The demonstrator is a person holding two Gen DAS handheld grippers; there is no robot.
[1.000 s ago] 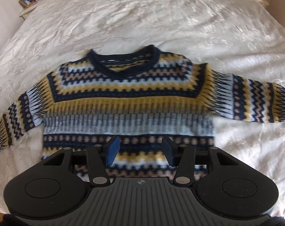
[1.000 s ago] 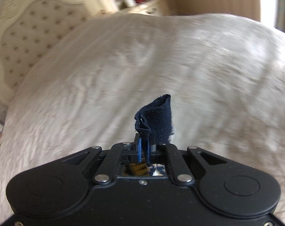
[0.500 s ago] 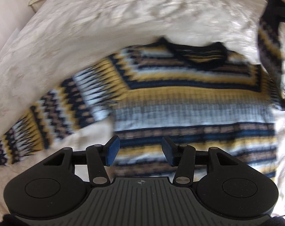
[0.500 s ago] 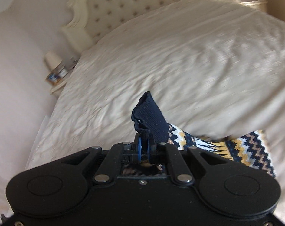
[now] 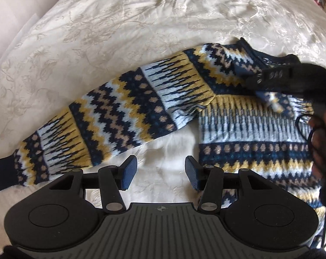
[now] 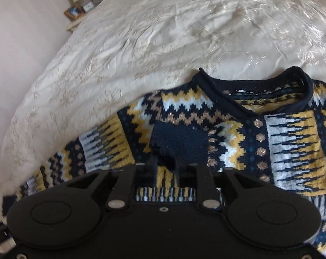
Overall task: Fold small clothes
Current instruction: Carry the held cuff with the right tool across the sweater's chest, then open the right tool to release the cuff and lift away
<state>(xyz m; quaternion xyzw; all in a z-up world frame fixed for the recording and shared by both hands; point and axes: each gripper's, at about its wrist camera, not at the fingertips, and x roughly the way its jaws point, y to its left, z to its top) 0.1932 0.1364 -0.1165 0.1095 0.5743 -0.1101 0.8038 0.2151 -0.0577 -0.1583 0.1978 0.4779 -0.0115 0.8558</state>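
In the left wrist view, the left gripper [image 5: 158, 173] hangs over the bedspread [image 5: 141, 21] with its fingers spread and nothing between them, near the one sleeve [image 5: 111, 116] that is not yet folded. One sweater [image 5: 255, 129] lies flat here. In the right wrist view, the right gripper [image 6: 166, 168] is opening over the sweater's chest, and the dark cuff [image 6: 179, 142] of the second sleeve lies just ahead of its fingers, seemingly let go. I think the cuff could catch on a finger and pull the fold open.
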